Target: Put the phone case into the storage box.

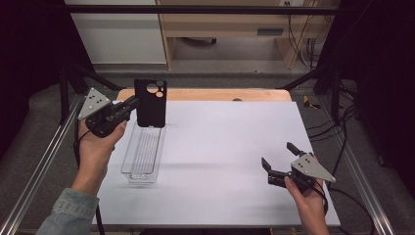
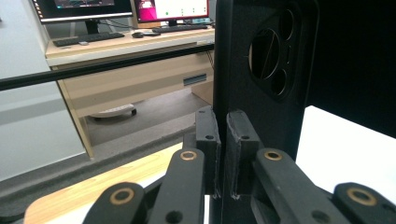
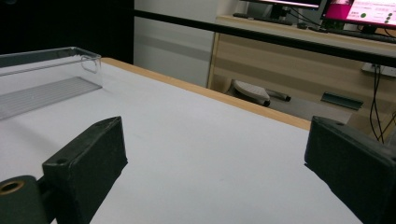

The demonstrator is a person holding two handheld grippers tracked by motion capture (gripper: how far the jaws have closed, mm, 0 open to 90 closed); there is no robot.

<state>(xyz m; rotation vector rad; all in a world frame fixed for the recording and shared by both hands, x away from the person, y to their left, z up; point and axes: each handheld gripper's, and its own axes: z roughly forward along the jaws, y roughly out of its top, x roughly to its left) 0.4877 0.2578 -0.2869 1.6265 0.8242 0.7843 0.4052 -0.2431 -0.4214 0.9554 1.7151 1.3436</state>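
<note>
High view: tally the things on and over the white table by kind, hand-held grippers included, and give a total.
Black phone case: 1
Clear plastic tray: 1
Hand-held gripper: 2, left hand-held gripper and right hand-held gripper
Total: 4

Two matte black, hand-held two-jaw grippers, one grey-blue denim sleeve.

Left matte black gripper [image 1: 131, 103]: grey three-cornered metal plate [image 1: 93, 103] with small holes behind the jaws, black cable trailing below the grip, brass-coloured pivot rings [image 2: 188, 155] on flat black linkage arms, blocky rubbery black fingertips [image 2: 207, 133] each with a small screw hole. Right matte black gripper [image 1: 280, 155]: matching grey holed plate [image 1: 312, 166] behind the jaws, thick rectangular black fingertips [image 3: 88, 163], one brass ring at the linkage. Cuffed grey-blue denim sleeve [image 1: 68, 213] behind the left grip.
</note>
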